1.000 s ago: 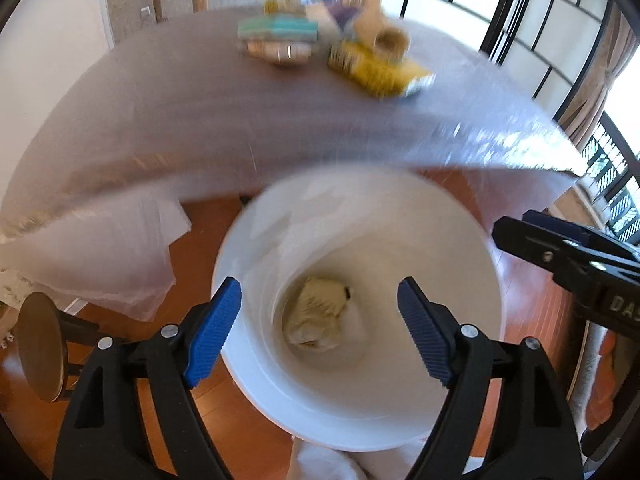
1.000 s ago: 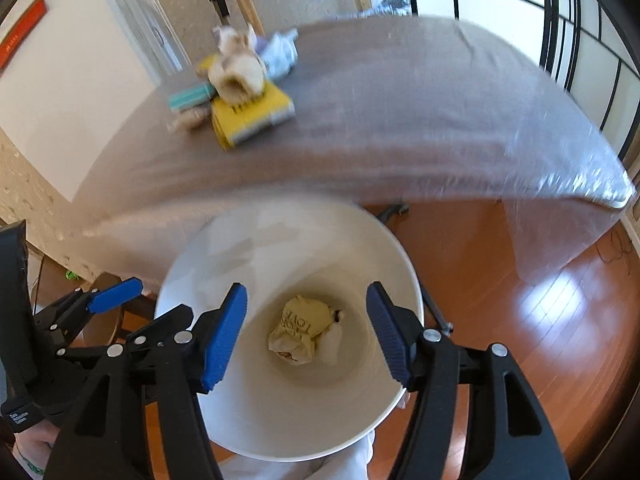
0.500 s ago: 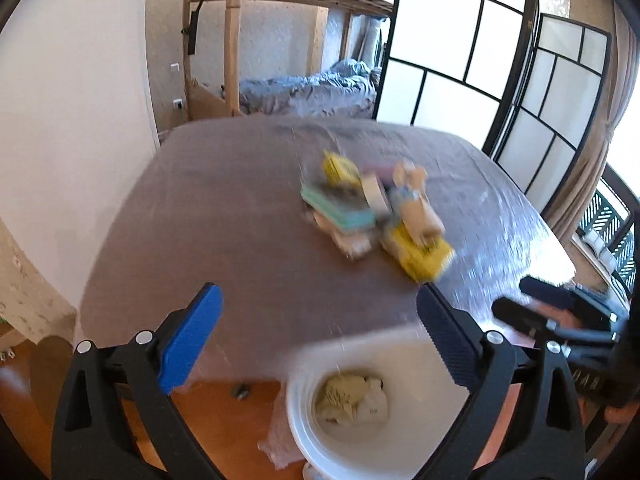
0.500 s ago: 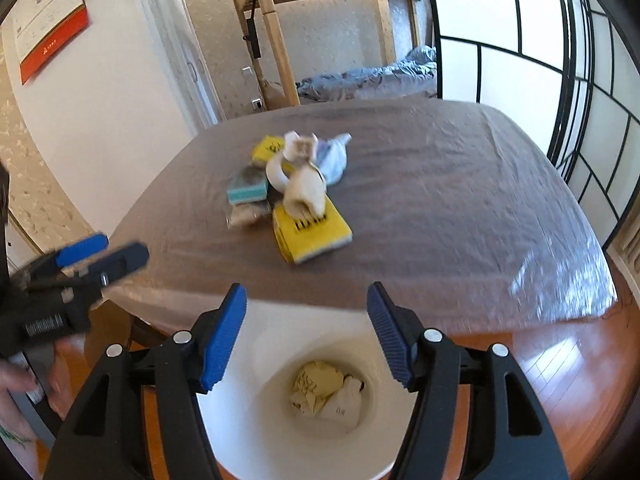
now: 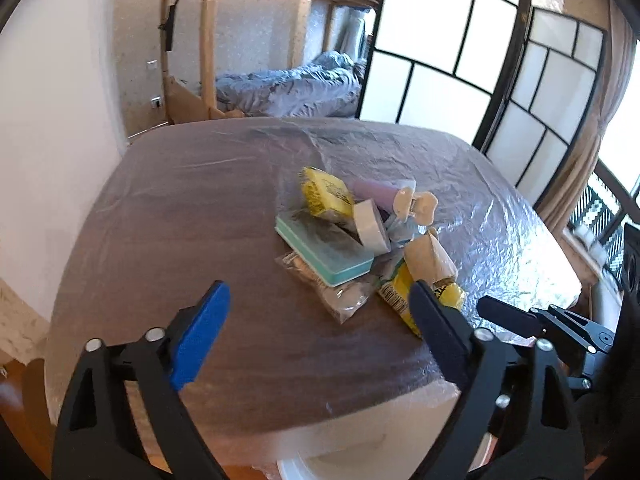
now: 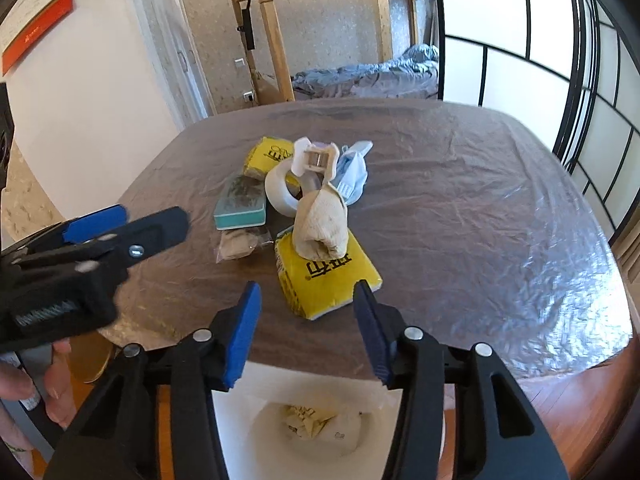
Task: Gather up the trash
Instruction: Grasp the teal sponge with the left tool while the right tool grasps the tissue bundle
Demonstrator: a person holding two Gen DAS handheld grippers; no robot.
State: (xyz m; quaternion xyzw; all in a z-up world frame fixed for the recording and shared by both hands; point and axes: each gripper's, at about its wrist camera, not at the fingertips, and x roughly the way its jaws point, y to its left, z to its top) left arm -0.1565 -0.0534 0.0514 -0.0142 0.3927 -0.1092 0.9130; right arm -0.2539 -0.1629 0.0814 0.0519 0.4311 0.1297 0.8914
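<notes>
A pile of trash lies mid-table: a yellow packet (image 6: 326, 276), crumpled brown paper (image 6: 320, 224), a teal box (image 6: 240, 204), a white tape roll (image 6: 280, 188) and a clear bag (image 6: 238, 246). The left wrist view shows the same teal box (image 5: 324, 252) and brown paper (image 5: 430, 258). My left gripper (image 5: 318, 300) hovers short of the pile, jaws closing with nothing between them. My right gripper (image 6: 306, 292) hangs over the table's near edge, jaws closing and empty. Below that edge stands the white bin (image 6: 256, 412) with crumpled paper (image 6: 308, 420) inside.
A clear plastic sheet covers the brown table (image 6: 460, 200). Behind it stand a wooden bunk frame with blue-grey bedding (image 6: 372, 72) and sliding screens (image 6: 540, 80). A person's hand (image 6: 52, 396) holds the left gripper's handle. Wooden floor (image 6: 580, 400) lies at right.
Both grippers rose from above the bin's mouth and now face the trash pile on the table. The bin slid to the bottom of both views. The right jaws narrowed.
</notes>
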